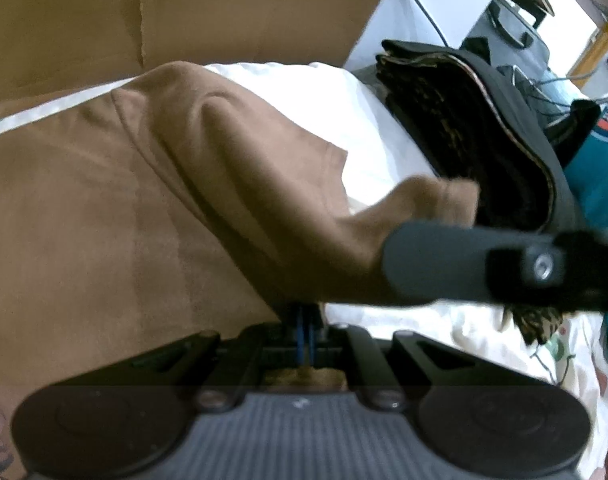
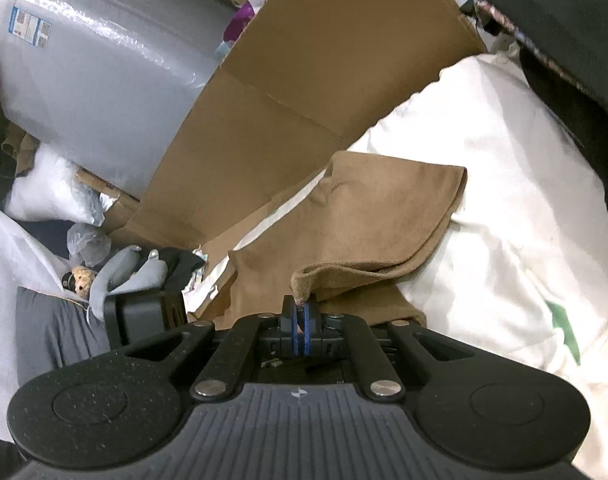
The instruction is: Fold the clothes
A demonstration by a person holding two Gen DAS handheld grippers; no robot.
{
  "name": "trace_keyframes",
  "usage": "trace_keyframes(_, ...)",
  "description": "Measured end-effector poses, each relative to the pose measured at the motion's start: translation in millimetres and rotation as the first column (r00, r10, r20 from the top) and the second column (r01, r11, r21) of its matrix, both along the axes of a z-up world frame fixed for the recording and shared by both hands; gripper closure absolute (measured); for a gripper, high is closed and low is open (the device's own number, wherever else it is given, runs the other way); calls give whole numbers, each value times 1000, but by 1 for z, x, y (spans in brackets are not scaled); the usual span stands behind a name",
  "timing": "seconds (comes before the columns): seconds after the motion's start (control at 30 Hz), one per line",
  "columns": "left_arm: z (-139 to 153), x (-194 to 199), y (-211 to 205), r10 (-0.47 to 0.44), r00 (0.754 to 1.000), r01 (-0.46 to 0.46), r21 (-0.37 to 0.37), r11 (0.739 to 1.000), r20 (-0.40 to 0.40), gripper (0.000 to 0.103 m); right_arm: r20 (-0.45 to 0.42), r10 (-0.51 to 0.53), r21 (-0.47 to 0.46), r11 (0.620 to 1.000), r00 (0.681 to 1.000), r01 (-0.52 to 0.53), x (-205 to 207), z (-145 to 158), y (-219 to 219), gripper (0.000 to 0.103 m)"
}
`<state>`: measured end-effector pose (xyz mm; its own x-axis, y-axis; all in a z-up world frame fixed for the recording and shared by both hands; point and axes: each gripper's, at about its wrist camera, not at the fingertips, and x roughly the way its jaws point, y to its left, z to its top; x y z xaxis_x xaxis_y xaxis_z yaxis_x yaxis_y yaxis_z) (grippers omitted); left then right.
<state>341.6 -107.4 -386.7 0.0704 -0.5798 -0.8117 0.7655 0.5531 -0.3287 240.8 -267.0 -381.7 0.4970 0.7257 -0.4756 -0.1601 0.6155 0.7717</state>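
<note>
Brown shirt (image 1: 103, 200) lies spread on the white bedding (image 1: 384, 148), with a cardboard sheet (image 2: 324, 60) at the far side. It looks soft, light and floppy, so it will sag and wrinkle wherever nothing holds it. The left claw (image 1: 306, 320) is pinched shut on a fold of the brown cloth near its tips. The right claw (image 2: 299, 320) is pinched shut on a hemmed corner of the same shirt. Edges and corners look like the best places to grab, because the middle would just bunch up. A dark folded pile (image 1: 464, 120) sits to the right on the bed.
</note>
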Motion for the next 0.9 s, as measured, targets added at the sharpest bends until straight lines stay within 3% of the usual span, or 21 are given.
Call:
trace_keyframes(0.07, 4, -2, 2, -29, 1000, 29, 12, 1000, 9, 86, 0, 6, -2, 1000, 1000, -6, -3, -1, 2, 103)
trace_keyframes(0.13, 10, -3, 6, -49, 999, 49, 17, 999, 11, 48, -1, 11, -11, 1000, 1000, -11, -4, -3, 4, 103)
trace_keyframes(0.2, 17, -5, 15, -63, 998, 63, 23, 998, 28, 36, 1, 19, -25, 1000, 1000, -19, -7, -4, 5, 103)
trace_keyframes(0.37, 30, -3, 44, -45, 998, 42, 69, 997, 46, 36, 3, 41, -64, 997, 999, -41, -11, -10, 11, 102)
trace_keyframes(0.57, 51, 15, 85, 138, 990, -138, 43, 990, 8, 34, 16, 85, -128, 988, 996, -82, -18, -18, 25, 100)
trace_keyframes(0.7, 59, 14, 89, 171, 985, -171, 43, 984, 7, 33, 25, 100, -173, 980, 995, -94, -21, -25, 34, 99)
trace_keyframes(0.8, 64, 8, 90, 167, 986, -167, 51, 985, 7, 33, 31, 145, -227, 965, 989, -134, -23, -28, 42, 91)
trace_keyframes(0.87, 66, 6, 83, 152, 988, -153, 53, 987, 10, 33, 33, 154, -233, 962, 988, -142, -26, -28, 42, 71)
trace_keyframes(0.9, 67, 5, 79, 140, 990, -141, 54, 989, 12, 33, 35, 157, -235, 961, 987, -144, -28, -28, 41, 67)
